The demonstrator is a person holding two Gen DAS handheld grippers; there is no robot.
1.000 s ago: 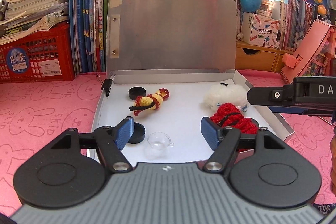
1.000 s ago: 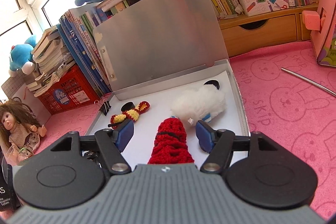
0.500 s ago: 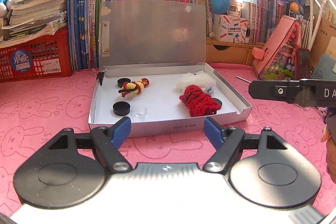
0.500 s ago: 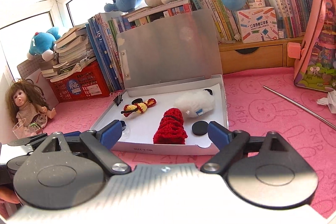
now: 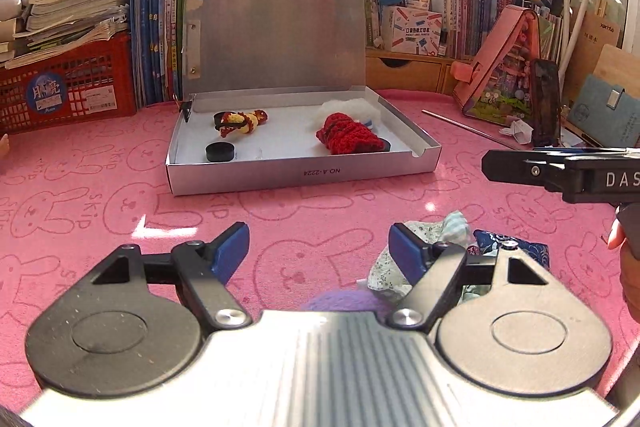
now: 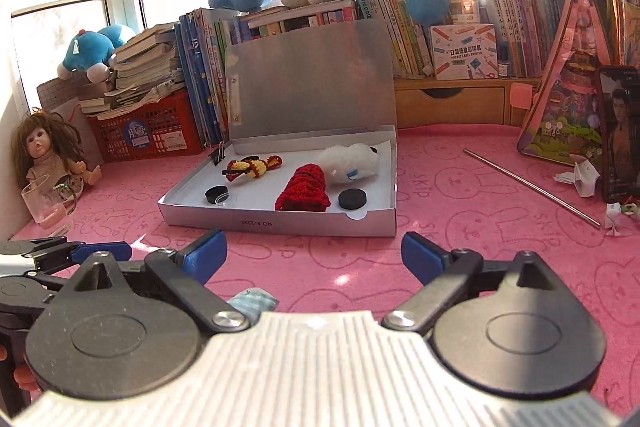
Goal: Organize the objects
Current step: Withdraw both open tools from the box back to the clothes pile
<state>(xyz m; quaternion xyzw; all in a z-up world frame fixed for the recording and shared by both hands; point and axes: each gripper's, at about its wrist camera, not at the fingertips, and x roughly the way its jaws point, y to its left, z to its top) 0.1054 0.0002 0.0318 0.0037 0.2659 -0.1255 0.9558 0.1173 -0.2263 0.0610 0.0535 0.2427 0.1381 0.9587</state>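
Note:
An open silver box with a raised lid lies on the pink cloth. In it are a red knitted piece, a white fluffy toy, a yellow and red crochet doll, black caps and a small clear cup. My left gripper is open and empty, well in front of the box. My right gripper is open and empty, also in front of the box. Small cloth items and a purple ball lie by the left gripper.
Books, red crates and plush toys line the back. A doll and a glass stand at left. A metal rod, a pink house toy and a phone are at right.
Both grippers have pulled back from over the box to well in front of it. The red knitted piece stays in the box. Both remain open.

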